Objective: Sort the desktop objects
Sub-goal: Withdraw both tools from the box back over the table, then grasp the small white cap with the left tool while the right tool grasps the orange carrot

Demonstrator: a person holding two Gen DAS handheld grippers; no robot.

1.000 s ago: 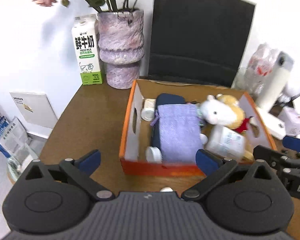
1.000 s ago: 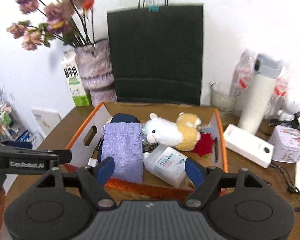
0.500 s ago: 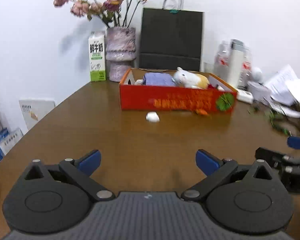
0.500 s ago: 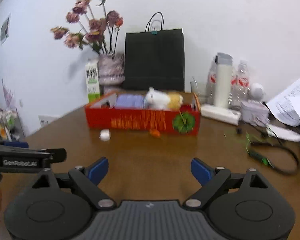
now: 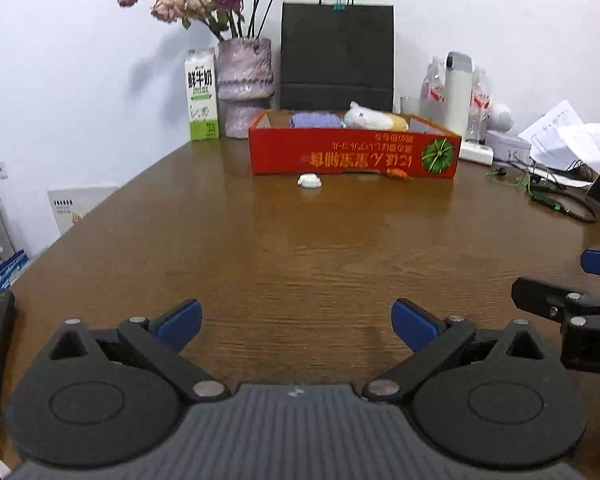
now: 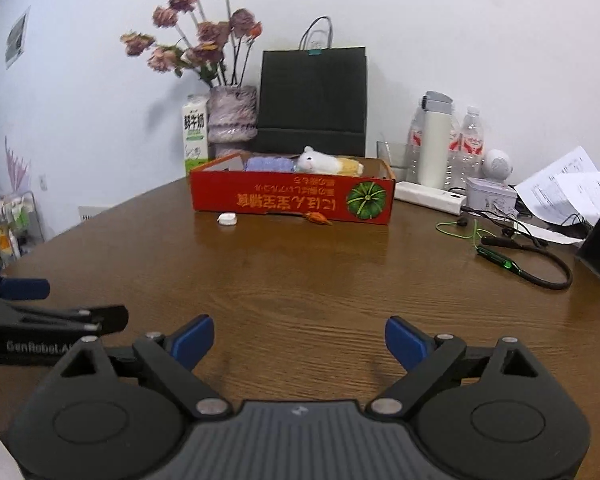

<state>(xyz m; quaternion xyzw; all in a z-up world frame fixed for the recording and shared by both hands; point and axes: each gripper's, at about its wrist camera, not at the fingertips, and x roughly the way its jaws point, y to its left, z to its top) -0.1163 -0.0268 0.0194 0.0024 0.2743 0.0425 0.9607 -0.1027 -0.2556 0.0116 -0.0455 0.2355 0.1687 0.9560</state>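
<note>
The left hand-held gripper [image 5: 296,318] hovers low over the near part of the brown wooden tabletop [image 5: 300,248], its blue-tipped fingers spread wide apart with nothing between them. The right hand-held gripper [image 6: 299,338] sits just beside it at about the same height, its fingers likewise spread apart and holding nothing; each one shows at the edge of the other's view.

Well ahead of both, toward the far side of the tabletop, stands a red cardboard box [image 5: 354,154] with a green pumpkin picture and upside-down print on its near wall. Inside it, a purple cloth pouch [image 5: 316,120] and a white and yellow stuffed toy [image 5: 370,118] rise above the rim. On the tabletop just in front of the box lie a small white cap [image 5: 309,180] and, to its right, a small orange bit [image 6: 318,218] close against the box wall.

Behind the box are a milk carton [image 5: 202,94], a purple vase [image 5: 245,84] of dried flowers and a black paper bag [image 5: 337,56]. To the right stand a white flask [image 6: 434,140], clear bottles [image 6: 470,142], loose papers [image 6: 564,188] and a black cable [image 6: 540,268].
</note>
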